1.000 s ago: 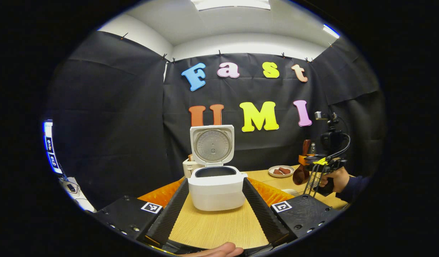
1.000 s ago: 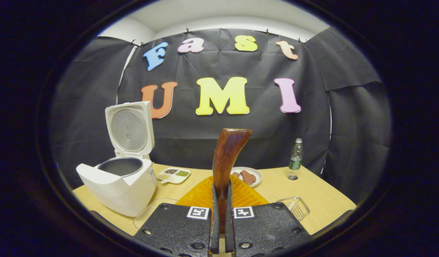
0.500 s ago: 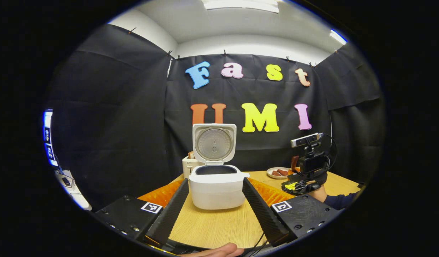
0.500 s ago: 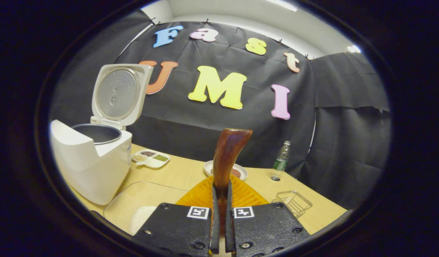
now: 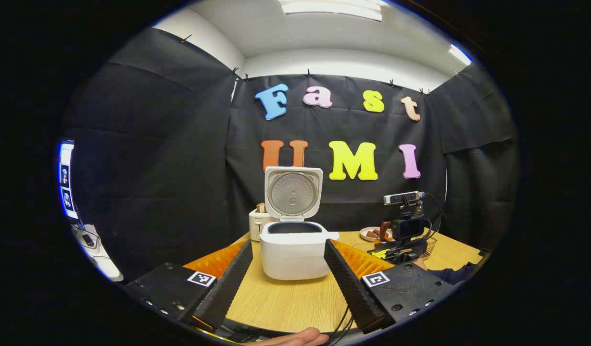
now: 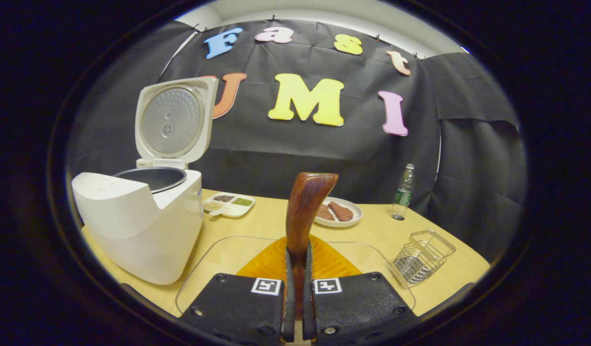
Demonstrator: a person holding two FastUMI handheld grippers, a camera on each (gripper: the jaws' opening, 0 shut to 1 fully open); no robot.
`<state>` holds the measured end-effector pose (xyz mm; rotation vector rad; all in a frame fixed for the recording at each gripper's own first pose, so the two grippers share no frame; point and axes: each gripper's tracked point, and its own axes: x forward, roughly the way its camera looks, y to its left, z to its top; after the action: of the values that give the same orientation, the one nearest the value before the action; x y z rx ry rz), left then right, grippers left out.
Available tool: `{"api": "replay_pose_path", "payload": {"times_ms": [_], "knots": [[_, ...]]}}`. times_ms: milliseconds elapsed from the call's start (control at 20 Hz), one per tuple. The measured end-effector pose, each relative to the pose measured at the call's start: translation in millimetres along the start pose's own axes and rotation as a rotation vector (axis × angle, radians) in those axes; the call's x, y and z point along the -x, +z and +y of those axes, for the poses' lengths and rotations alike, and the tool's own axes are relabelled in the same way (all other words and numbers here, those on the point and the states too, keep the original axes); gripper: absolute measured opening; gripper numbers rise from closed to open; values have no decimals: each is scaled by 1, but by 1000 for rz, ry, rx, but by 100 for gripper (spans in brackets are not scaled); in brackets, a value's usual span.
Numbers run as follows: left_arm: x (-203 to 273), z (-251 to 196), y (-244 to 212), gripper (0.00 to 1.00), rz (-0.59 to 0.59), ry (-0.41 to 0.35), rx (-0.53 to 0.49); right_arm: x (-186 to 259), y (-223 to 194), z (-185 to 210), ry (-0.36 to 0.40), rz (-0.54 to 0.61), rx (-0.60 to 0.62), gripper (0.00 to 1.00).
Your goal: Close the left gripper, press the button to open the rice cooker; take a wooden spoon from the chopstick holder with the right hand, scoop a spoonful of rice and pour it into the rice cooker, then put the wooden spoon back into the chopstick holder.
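Spoon held over the clear tray

Spoon (image 6: 305, 206) of dark wood is clamped upright between the fingers of the right gripper (image 6: 297, 298). The left gripper (image 5: 288, 278) has its fingers wide apart, facing the rice cooker (image 5: 294, 247), whose lid stands open on the table (image 5: 285, 302)

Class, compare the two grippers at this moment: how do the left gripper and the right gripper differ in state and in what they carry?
The left gripper is open, its fingers spread wide; the right gripper is shut. The left gripper holds nothing, while the right gripper clamps the wooden spoon, its handle end sticking up between the fingers. The left gripper faces the open rice cooker head-on; from the right gripper the cooker lies off to one side. Both hover above the wooden table.
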<state>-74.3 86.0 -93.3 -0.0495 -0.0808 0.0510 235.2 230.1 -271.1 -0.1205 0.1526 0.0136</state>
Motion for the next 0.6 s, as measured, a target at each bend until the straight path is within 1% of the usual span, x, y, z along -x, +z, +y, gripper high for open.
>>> {"api": "replay_pose_path", "payload": {"times_ms": [150,300,400,500,600], "knots": [[2,-2,0,95,-1,-9,-5,2,-2,7,27,7,-24,12],[2,0,-2,95,5,-7,-1,7,-6,28,146,46,-87,12],[1,2,-5,95,18,0,2,11,-7,34,218,75,-127,11],[1,3,-8,95,35,9,-3,13,-9,40,297,113,-201,12],[0,3,-7,95,41,19,-9,15,-10,40,367,167,-307,12]]}}
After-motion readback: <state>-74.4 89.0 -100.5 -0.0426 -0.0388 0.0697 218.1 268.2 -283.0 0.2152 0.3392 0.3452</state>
